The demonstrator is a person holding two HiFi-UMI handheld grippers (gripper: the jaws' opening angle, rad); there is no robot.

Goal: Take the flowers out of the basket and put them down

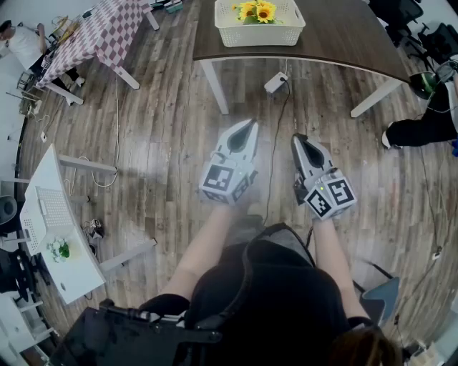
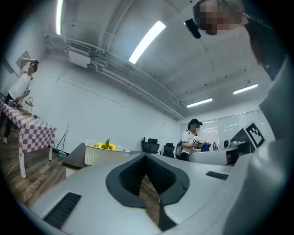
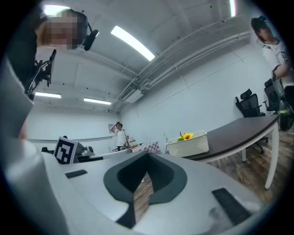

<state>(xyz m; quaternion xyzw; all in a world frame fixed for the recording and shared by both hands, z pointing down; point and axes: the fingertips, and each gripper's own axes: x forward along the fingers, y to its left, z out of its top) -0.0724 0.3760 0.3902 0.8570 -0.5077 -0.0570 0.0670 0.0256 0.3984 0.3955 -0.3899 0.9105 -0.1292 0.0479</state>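
head view: left hand-held gripper (image 1: 250, 127) and right hand-held gripper (image 1: 298, 141) both pressed together, nothing in either. held side by side over the wood floor (image 1: 164, 136), well apart from the bench (image 1: 343, 36). flowers (image 1: 256, 11) sit in the white basket (image 1: 243, 34) near the bench's front edge. task looks not yet begun. risk: a cable (image 1: 275, 164) runs across the floor btwn person and bench; could catch a foot on approach.

left gripper view: jaws meet tip to tip, empty. basket (image 2: 97, 157) w/ flowers (image 2: 106, 146) far off, left of the jaw line. risk: if jaws aren't spread before the reach, tips would only shove the blooms or nudge the basket.

right gripper view: jaws together, empty. basket (image 3: 189, 144) right of the jaw line, flowers (image 3: 186, 136) poke just above the rim. risk: basket looks light, prob. lifts or slides w/ the stems if they snag; a pinch on petals instead of stems could crush them.
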